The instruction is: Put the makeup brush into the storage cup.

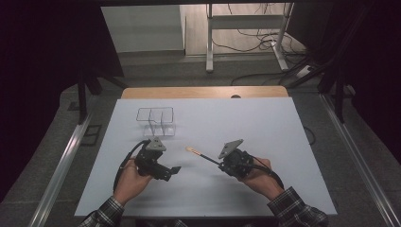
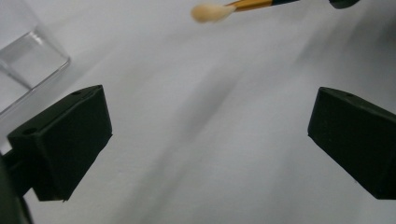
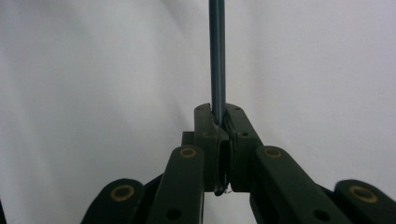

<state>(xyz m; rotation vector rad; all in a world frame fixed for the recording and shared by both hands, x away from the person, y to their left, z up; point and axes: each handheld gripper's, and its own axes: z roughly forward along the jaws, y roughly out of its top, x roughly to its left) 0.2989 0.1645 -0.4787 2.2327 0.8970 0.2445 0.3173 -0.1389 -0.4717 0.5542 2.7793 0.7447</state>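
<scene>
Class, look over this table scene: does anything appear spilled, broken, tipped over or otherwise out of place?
Nothing stands out. The clear organiser stands upright on the white table, with no spill or damage visible. The right gripper is shut on the brush, whose pale tip is held off the table; the left gripper is open and holds nothing.

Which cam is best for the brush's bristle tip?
Left gripper view: the brush shows its pale bristle tip and gold ferrule large and close, at the top edge. The high view has the whole brush but small, held in the right gripper. The right gripper view gives just the dark handle clamped between the jaws.
</scene>
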